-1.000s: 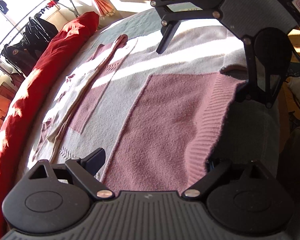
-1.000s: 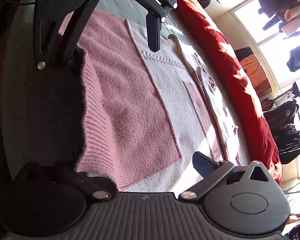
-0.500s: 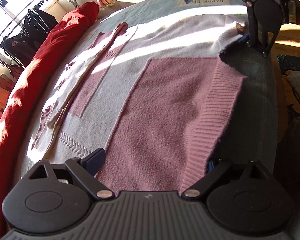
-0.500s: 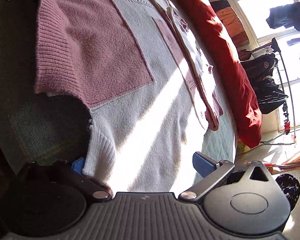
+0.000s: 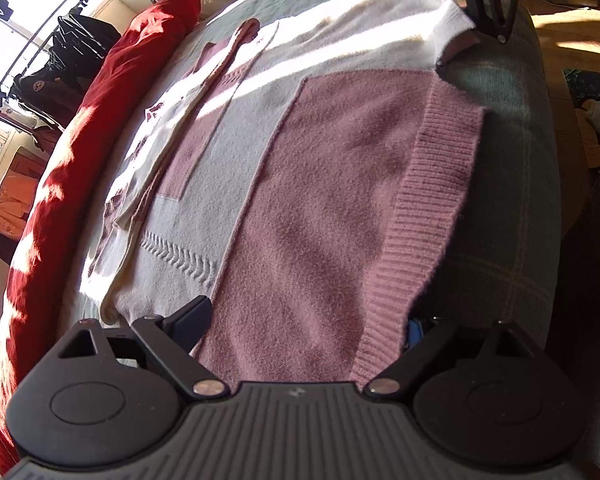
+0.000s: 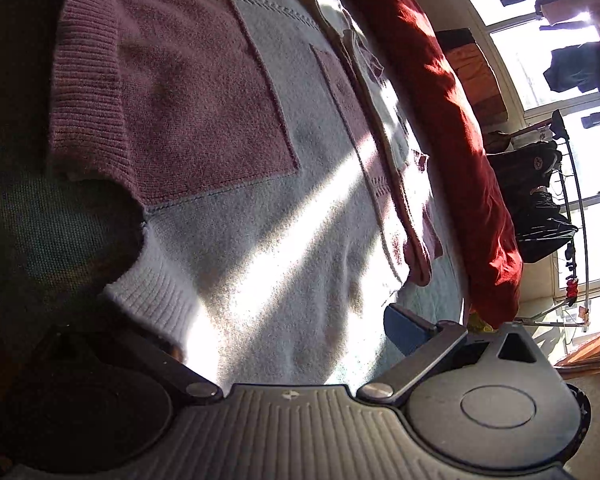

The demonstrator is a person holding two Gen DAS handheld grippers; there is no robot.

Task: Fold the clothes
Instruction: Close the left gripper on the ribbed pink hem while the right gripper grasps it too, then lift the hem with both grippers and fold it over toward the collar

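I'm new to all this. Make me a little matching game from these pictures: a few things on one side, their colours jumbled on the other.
Things:
1. ribbed hem
2. ribbed cuff
3. long roll of bedding
4. clothes on the rack

Colours:
A. black
B. white
C. dusty pink
D. deep red

Pairs: 1-C, 2-B, 3-D, 4-A

The left gripper (image 5: 306, 320) holds its jaws spread wide, one finger (image 5: 192, 318) lying above and the other mostly hidden below, while the right gripper (image 6: 284, 332) likewise has its jaws wide apart, its right finger (image 6: 406, 328) showing and its left one in shadow.
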